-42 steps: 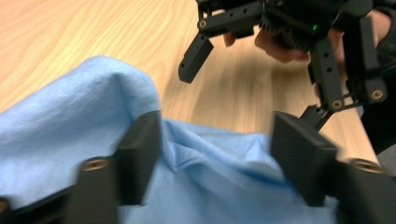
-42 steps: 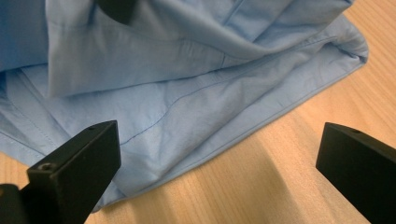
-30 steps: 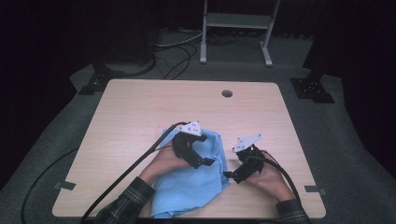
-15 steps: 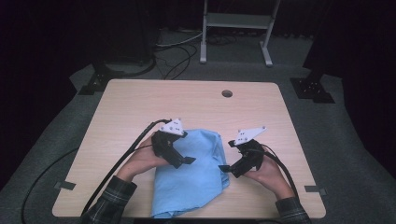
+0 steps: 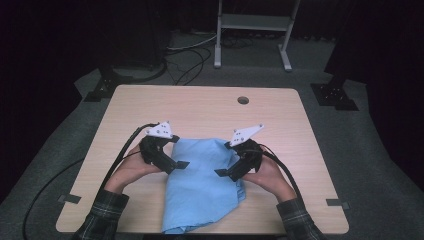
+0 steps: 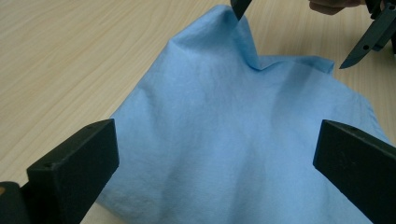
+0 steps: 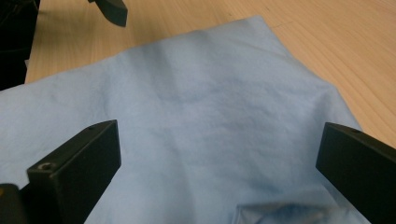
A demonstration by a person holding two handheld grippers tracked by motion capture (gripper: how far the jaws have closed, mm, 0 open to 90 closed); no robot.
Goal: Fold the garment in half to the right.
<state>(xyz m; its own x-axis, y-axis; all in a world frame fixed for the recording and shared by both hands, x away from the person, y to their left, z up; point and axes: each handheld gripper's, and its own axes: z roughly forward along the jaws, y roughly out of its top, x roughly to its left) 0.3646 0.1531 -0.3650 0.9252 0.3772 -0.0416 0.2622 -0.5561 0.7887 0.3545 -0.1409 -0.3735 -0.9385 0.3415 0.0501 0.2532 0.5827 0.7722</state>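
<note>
Blue cloth (image 5: 205, 185) lies rumpled by the bench's (image 5: 200, 107) near edge, one corner overhanging. Your left tongs (image 5: 172, 162) and right tongs (image 5: 227, 172) hover apart over its sides, gripping nothing; any folding or spreading seems unfinished.

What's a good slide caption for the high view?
Two hand-held grippers, left and right, open over a rumpled light-blue cloth on a wooden table.
</note>
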